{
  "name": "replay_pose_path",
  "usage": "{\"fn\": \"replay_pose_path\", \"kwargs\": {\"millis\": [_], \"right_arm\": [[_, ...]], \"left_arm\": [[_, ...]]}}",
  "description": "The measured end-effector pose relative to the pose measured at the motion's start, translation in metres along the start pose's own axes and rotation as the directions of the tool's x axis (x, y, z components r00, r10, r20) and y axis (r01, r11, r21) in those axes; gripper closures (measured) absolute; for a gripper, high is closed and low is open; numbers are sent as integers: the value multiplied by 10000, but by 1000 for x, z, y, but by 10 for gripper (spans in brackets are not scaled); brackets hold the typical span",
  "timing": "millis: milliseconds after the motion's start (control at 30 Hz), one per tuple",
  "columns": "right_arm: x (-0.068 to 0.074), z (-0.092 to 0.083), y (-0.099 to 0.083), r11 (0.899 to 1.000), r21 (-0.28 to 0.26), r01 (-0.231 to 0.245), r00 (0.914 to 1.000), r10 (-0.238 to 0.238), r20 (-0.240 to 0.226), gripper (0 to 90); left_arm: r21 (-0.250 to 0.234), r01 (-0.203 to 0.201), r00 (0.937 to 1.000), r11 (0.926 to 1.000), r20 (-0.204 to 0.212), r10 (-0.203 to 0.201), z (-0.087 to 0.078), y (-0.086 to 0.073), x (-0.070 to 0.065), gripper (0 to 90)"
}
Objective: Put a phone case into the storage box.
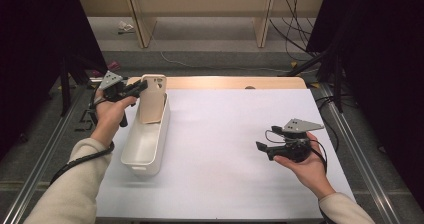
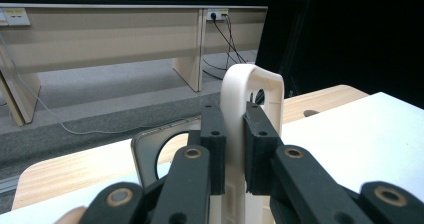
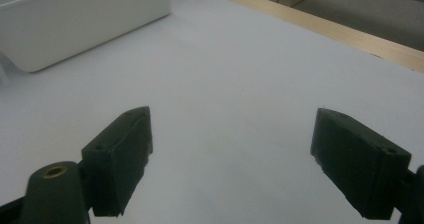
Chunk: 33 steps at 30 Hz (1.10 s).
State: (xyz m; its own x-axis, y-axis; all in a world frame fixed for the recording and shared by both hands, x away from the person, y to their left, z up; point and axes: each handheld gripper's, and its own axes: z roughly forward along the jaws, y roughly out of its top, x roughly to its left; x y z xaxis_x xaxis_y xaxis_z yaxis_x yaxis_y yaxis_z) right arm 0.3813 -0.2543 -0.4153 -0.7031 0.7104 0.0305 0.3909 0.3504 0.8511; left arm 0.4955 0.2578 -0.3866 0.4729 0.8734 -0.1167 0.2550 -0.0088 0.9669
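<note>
Surface: white table point(image 1: 225, 149), wooden strip along its far edge.
Left claw point(image 1: 139, 88): jaws clamped on a cream phone case point(image 1: 152, 98), held upright.
Case: lower end inside the white bin point(image 1: 145, 146) under the claw.
Right claw point(image 1: 267, 140): jaws wide apart, holding nothing, above bare table.

the high view looks forward and down over the whole bench point(image 1: 225, 149). the left gripper view faces across the bench's far edge toward the room, close behind its claw point(image 2: 234, 149). the right gripper view looks low across the bench; both show the white bin point(image 3: 75, 19).
</note>
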Motion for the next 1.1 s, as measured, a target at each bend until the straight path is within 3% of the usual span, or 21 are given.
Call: {"fn": "replay_pose_path", "kwargs": {"millis": [633, 1100], "right_arm": [[0, 0, 0, 10000, 9, 10, 10000, -10, -11, 176], [0, 0, 0, 10000, 4, 25, 10000, -25, -6, 176]], "left_arm": [[202, 554, 9985, 9983, -25, -554, 9, -21, 10, 811], [424, 698, 9975, 9967, -146, -693, 13, -31, 16, 808]]}}
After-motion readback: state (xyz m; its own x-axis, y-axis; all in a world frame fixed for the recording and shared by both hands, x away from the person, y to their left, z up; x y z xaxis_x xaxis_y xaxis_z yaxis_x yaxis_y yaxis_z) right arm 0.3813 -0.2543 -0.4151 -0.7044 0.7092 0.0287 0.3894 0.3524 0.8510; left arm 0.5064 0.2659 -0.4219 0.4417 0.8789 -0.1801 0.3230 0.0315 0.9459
